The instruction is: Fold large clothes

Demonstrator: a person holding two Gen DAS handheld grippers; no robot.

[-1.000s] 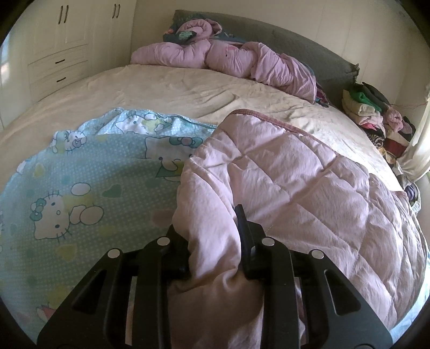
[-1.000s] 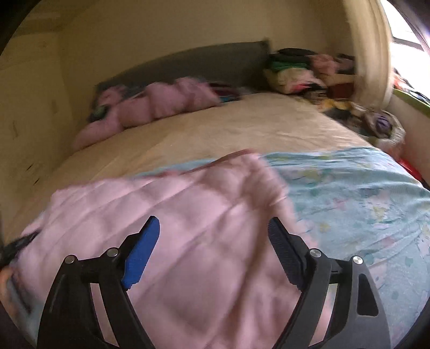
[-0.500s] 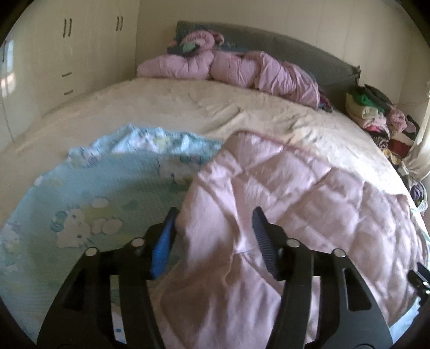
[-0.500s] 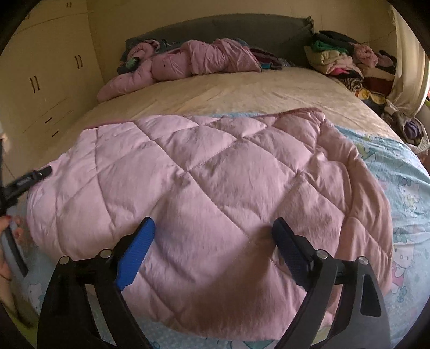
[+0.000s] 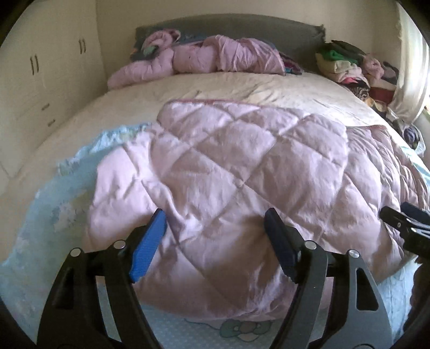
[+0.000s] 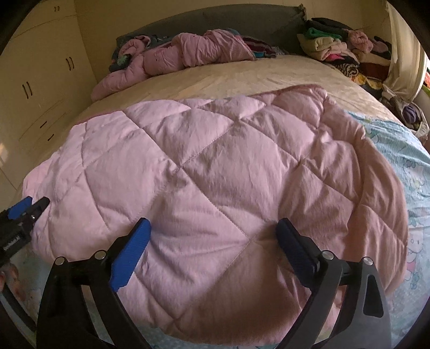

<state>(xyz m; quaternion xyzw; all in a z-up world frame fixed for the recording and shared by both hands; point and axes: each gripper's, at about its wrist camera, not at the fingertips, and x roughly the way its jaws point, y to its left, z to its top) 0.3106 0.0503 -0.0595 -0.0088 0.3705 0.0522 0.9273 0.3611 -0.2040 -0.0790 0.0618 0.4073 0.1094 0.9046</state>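
A pink quilted blanket [image 5: 242,166] lies folded over on the bed, on top of its light-blue cartoon-print side [image 5: 40,214]. It also fills the right wrist view [image 6: 215,188], with the blue print side [image 6: 414,188] at the right. My left gripper [image 5: 215,231] is open and empty just above the blanket's near edge. My right gripper [image 6: 212,241] is open and empty over the blanket's near part. The right gripper shows at the right edge of the left wrist view [image 5: 408,222]; the left gripper shows at the left edge of the right wrist view [image 6: 24,212].
The bed has a cream sheet [image 5: 228,88] and a grey headboard [image 5: 228,24]. A crumpled pink quilt [image 5: 209,56] lies at the head. A pile of clothes [image 5: 352,69] sits at the back right. White cupboards [image 5: 40,67] stand on the left.
My left gripper let go of the pink blanket and opened wide. Both grippers pulled back toward the near edge. The pink blanket now lies settled and folded over.
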